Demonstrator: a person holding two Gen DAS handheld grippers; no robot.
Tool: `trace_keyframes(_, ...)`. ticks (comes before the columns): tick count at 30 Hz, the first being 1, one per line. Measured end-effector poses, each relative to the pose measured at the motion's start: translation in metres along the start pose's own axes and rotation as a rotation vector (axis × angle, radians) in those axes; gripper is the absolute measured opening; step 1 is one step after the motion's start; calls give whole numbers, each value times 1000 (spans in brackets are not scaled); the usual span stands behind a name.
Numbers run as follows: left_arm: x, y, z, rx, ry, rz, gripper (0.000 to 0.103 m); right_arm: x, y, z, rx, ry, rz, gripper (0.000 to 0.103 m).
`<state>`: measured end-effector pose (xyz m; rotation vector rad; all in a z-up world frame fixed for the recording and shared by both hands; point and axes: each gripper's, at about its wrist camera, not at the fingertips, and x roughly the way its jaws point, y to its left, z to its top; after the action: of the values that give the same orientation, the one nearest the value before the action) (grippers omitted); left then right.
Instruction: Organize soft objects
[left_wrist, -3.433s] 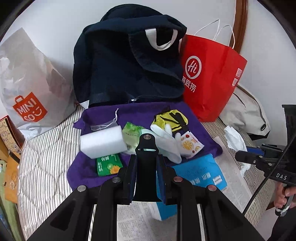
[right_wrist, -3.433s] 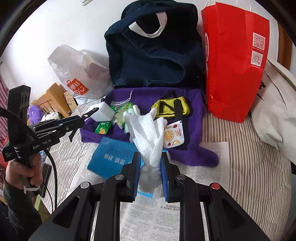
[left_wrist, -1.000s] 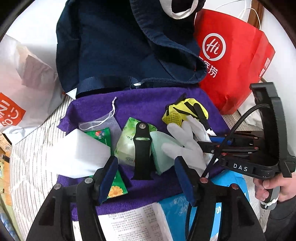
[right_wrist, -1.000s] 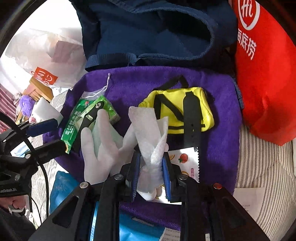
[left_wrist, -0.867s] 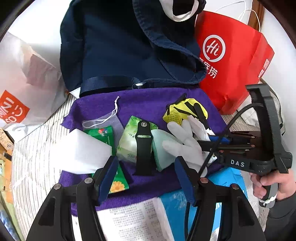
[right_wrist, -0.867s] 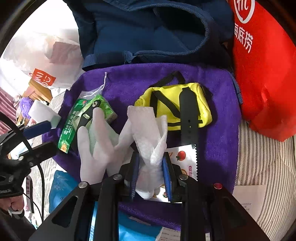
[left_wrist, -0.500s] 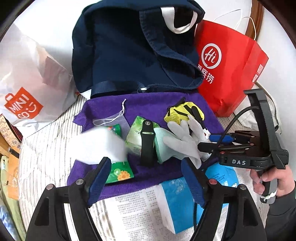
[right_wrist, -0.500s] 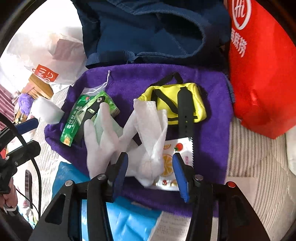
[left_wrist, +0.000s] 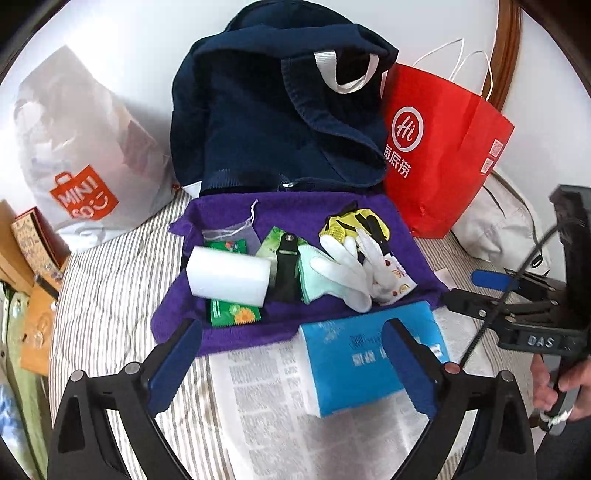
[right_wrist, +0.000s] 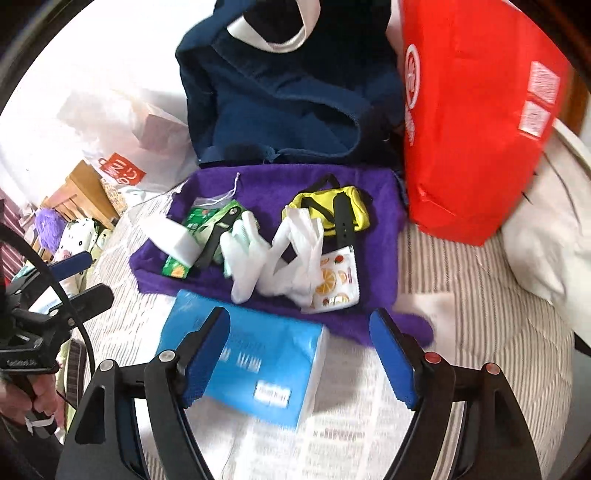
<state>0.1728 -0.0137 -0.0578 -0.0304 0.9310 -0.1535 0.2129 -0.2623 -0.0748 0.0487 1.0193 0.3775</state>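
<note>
now both the left gripper (left_wrist: 291, 363) and right gripper (right_wrist: 299, 356) are opening, empty, with the white glove (right_wrist: 295, 254) and black strap (left_wrist: 286, 271) released mid purple towel (left_wrist: 332, 210).

A red paper bag (left_wrist: 439, 158) stands beside newspaper (left_wrist: 266, 413).

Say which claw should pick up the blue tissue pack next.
Probably the right claw: its opening jaws, empty, straddle the blue tissue pack. The left claw, also empty, sits toward the pack's end.
</note>
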Motion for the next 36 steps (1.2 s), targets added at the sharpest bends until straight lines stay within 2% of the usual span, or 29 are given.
trace_keyframes(2,-6,-2,-5,-5,-3,20,102,-11,2,-6,8,-12,-8,79)
trace_keyframes(3,-10,-3,-8,-9,-5,31,103,-15,4,-9,11,-18,-12,88)
trace_keyframes(5,-18,-6,-12,-15,-11,39,103,-30,7,-18,12,-50,-36,94)
trace_keyframes(15,-62,-23,-32,-43,-58,53,103,-89,20,-49,20,-132,-149,99)
trace_keyframes(20,-76,-28,-41,-52,-70,60,103,-112,23,-62,23,-142,-208,103)
trace_keyframes(26,-89,-32,-51,-87,-60,56,103,-132,20,-77,32,-147,-236,103)
trace_keyframes(36,-106,-34,-59,-86,-79,74,103,-146,13,-89,59,-143,-251,103)
